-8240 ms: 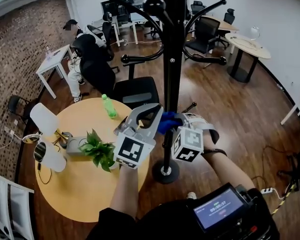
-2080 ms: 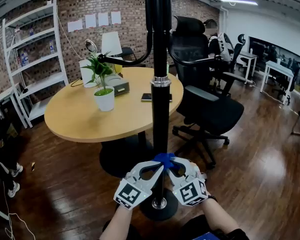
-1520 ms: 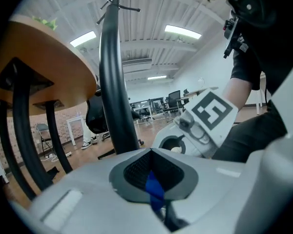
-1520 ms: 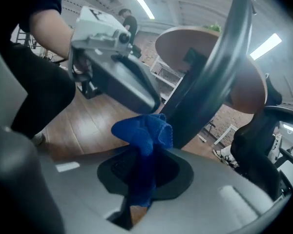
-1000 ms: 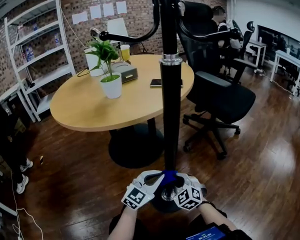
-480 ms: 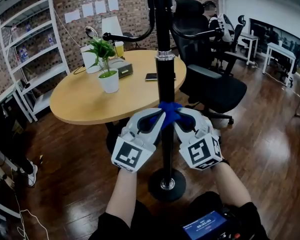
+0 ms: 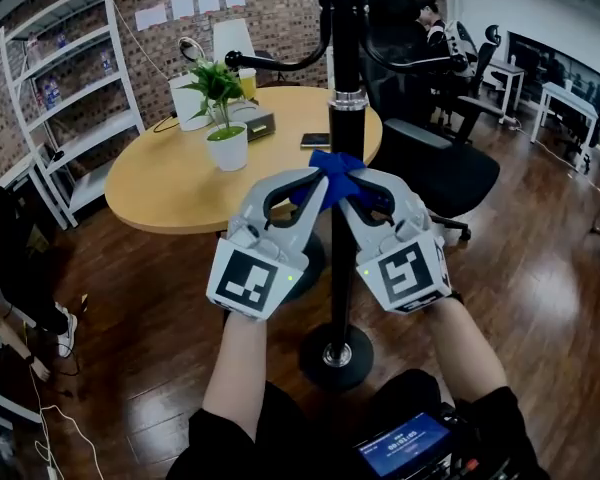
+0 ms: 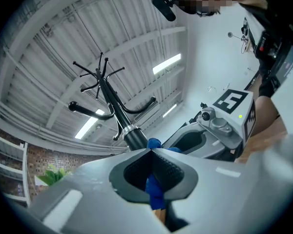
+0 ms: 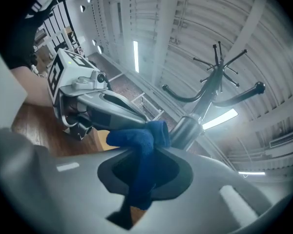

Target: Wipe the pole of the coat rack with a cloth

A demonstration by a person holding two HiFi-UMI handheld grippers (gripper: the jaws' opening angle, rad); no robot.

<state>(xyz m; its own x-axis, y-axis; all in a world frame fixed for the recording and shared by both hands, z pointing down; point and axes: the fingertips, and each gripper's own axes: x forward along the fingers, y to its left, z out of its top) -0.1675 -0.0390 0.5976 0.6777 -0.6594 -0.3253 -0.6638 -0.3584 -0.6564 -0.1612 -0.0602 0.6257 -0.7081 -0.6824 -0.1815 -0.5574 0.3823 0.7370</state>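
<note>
Cloth [image 7: 330,168], soft and limp, is hugging the pole [image 7: 341,258] just below its collar [image 7: 347,99], with left gripper [image 7: 318,178] and right gripper [image 7: 352,178] each clamping one end, likely needing tension so it is rubbing rather than slipping on the smooth, stiff metal.

A red-brown brick wall [image 7: 280,3] closes the far side, with white sheets of paper [image 7: 185,4] stuck on it and a white open shelf unit [image 7: 75,88] at its left. The floor [image 7: 550,298] is dark, glossy wood planks. A round wooden surface [image 7: 170,188] carries a potted green plant [image 7: 223,128], a grey box [image 7: 258,124] and a dark phone [image 7: 315,140]. Just right of it stands a black office chair [image 7: 435,163]; farther right are white desks [image 7: 565,98] near a white wall [image 7: 510,8]. Overhead, a pale ribbed ceiling [image 8: 63,28] has long strip lights [image 8: 167,63].
</note>
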